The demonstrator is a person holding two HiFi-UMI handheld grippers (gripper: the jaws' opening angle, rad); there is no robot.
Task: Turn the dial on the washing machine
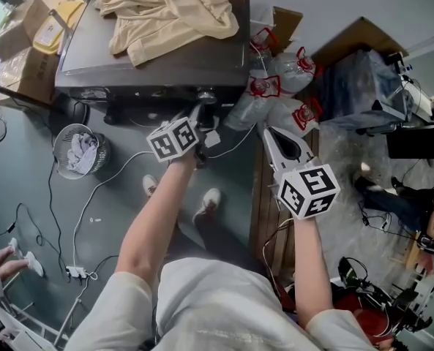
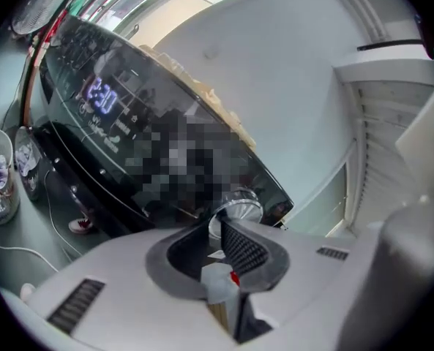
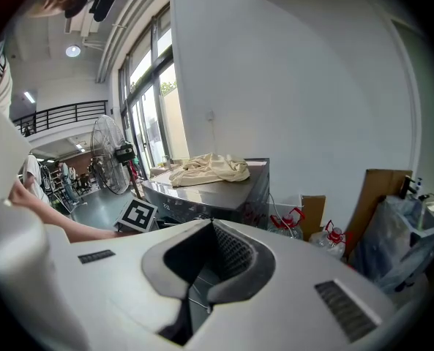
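Note:
The grey washing machine [image 1: 158,64] stands ahead with a cream cloth [image 1: 169,13] heaped on its lid. Its dark front panel shows a lit display [image 2: 99,97] and a silver dial [image 2: 242,205] at the panel's right end. My left gripper [image 2: 220,224] is at that dial, and its tips are closed on the rim. In the head view the left gripper [image 1: 200,119] reaches to the panel just below the lid's front edge. My right gripper [image 1: 275,139] hangs in the air to the right of the machine, jaws together and holding nothing. Its own view shows the right gripper [image 3: 213,225] aimed at the washing machine [image 3: 217,192].
Several water bottles with red handles [image 1: 275,86] lie right of the machine, beside a plastic-wrapped bundle [image 1: 356,90]. A wire bin of rags [image 1: 77,152], cardboard boxes [image 1: 26,42] and a cable with a power strip [image 1: 76,273] are on the floor at left. A wooden board [image 1: 264,210] lies below my right arm.

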